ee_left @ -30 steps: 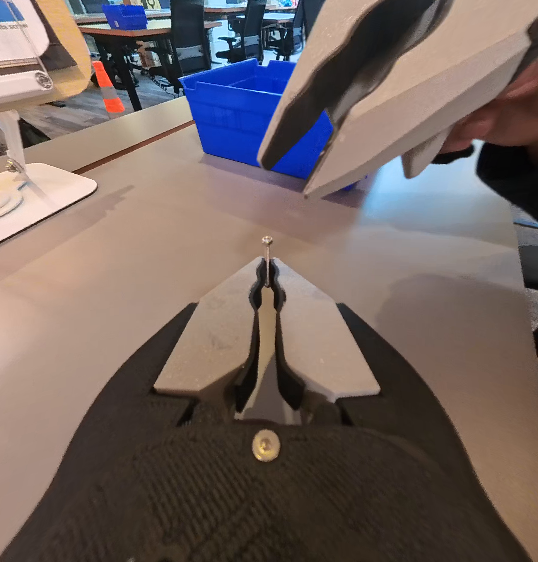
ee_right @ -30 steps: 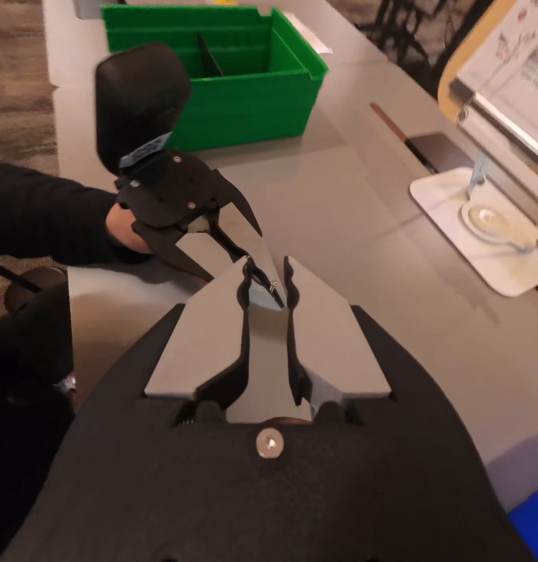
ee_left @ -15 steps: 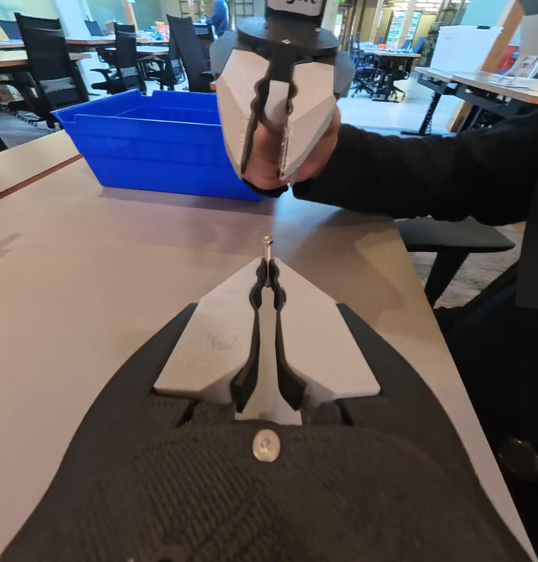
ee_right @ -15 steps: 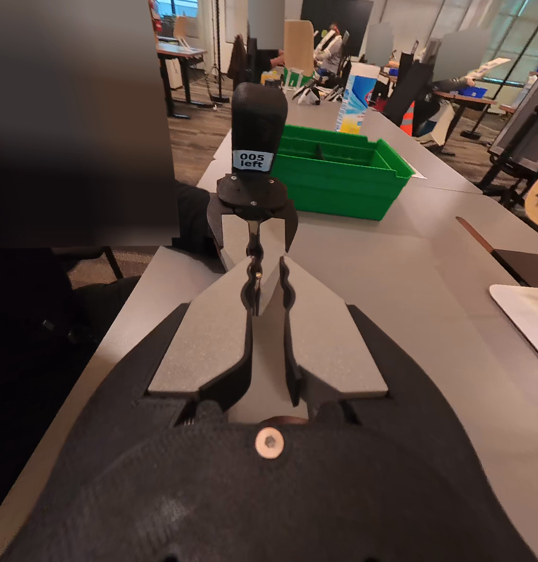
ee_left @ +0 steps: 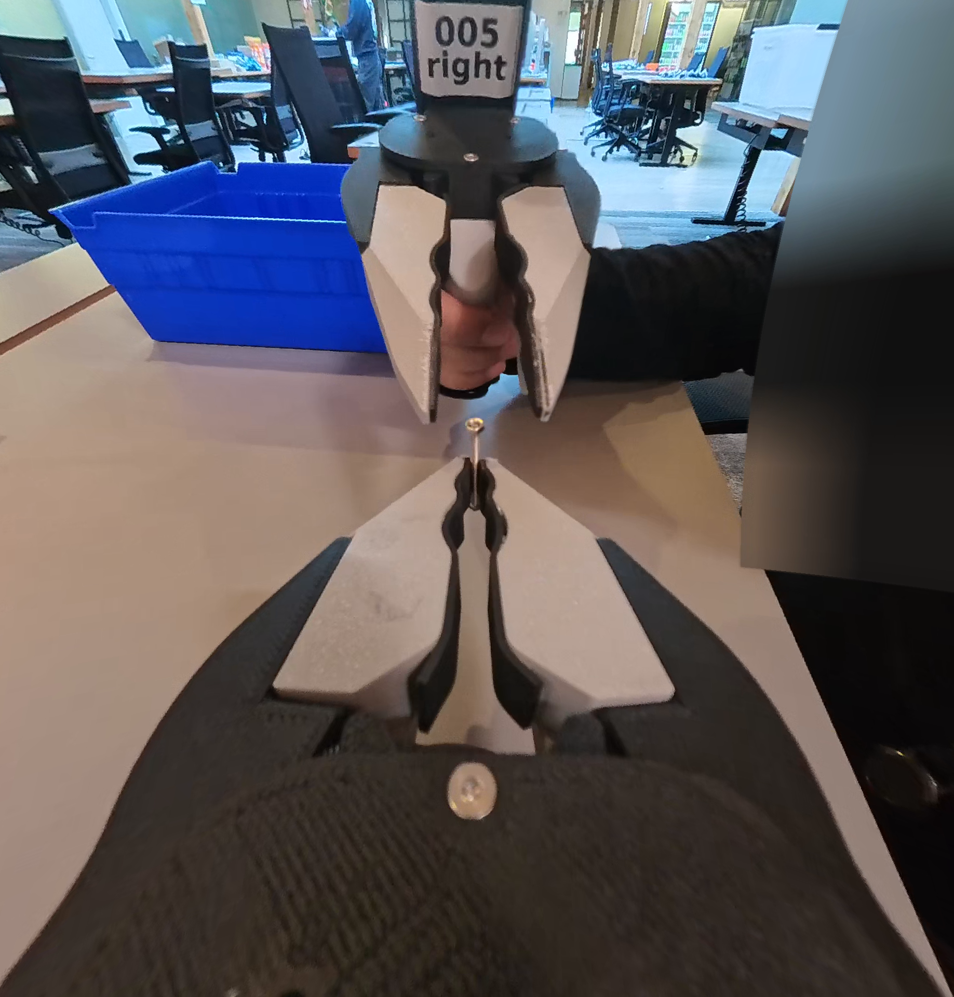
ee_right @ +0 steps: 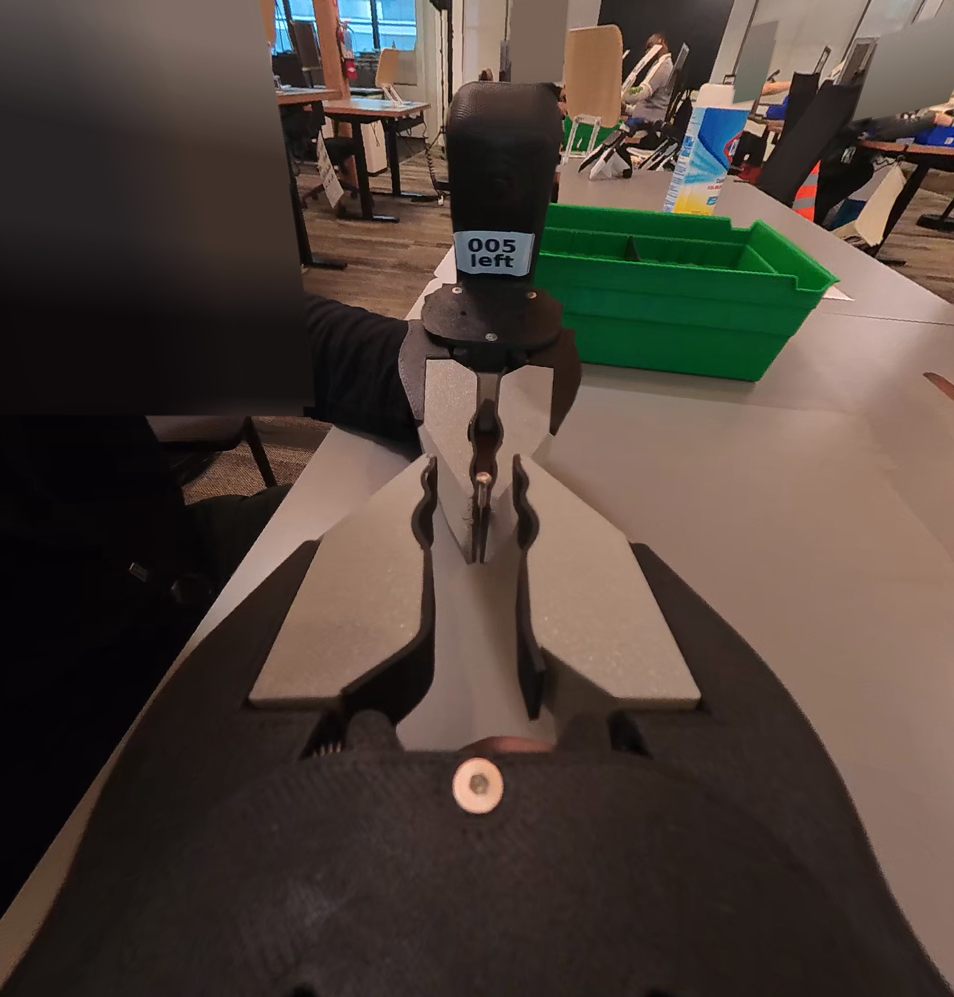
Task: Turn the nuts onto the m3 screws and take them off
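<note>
The thin silver metal m3 screw is in my left claw, which is pressed narrow on the lower part of its shank, so the flat head stands out past the tips and points to the other claw. In the right wrist view I see the same screw between the grey tips of the left claw, and its head looks toward my camera. I cannot see a nut on the screw or anywhere else in these views.

My right claw is wide apart and holds nothing. Its two grey fingers stand on both sides of the left claw's tips and do not touch them. In the left wrist view the right claw hangs just above the screw head, with the head in the gap between the tips. Behind it I see the person's hand on the handle and a black sleeve going out to the right.

Both claws are above the flat grey desk. A blue plastic bin stands on the desk behind the right claw. On the other side, a green plastic bin with a divider stands on the desk behind the left claw, and a white and blue bottle is behind it. Black office chairs and other desks are far in the room
</note>
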Available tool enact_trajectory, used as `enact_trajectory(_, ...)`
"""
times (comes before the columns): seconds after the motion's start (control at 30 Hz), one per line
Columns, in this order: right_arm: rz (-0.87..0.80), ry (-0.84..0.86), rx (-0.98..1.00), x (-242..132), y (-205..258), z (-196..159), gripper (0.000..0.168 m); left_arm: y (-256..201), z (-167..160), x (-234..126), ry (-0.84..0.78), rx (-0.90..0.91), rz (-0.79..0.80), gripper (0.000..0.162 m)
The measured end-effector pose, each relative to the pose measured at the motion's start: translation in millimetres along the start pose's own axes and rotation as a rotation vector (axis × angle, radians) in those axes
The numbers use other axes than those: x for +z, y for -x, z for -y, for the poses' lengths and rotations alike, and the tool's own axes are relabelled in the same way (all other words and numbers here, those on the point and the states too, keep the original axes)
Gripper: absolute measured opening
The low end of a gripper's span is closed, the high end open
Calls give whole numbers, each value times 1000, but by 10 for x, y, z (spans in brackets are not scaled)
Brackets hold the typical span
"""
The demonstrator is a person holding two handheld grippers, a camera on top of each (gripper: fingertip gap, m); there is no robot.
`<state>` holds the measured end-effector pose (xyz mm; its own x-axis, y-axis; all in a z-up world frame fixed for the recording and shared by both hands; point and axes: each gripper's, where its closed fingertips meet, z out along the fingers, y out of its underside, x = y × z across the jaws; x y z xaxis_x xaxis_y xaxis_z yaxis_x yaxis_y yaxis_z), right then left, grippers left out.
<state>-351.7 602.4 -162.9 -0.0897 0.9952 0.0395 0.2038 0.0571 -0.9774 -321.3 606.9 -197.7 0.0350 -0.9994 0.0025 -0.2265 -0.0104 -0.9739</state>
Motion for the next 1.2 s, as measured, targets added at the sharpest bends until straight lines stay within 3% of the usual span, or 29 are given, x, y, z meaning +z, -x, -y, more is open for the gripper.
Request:
enact_trajectory(0.4, 35, 6, 5, 149, 74, -30, 23, -8, 40, 0, -27, 13, 4, 0)
enact_trajectory(0.87, -38, 8, 13, -5, -26, -60, 16, 79, 66, -21, -47, -4, 52, 0)
enact_trajectory(1.03, -78, -53, 39, -84, -111, 32, 21, 78, 58, -17, -41, -4, 51, 0)
enact_trajectory(1.2, -38, -30, 39, 74, -37, -18, 24, 75, 56, -12, -39, -3, 52, 0)
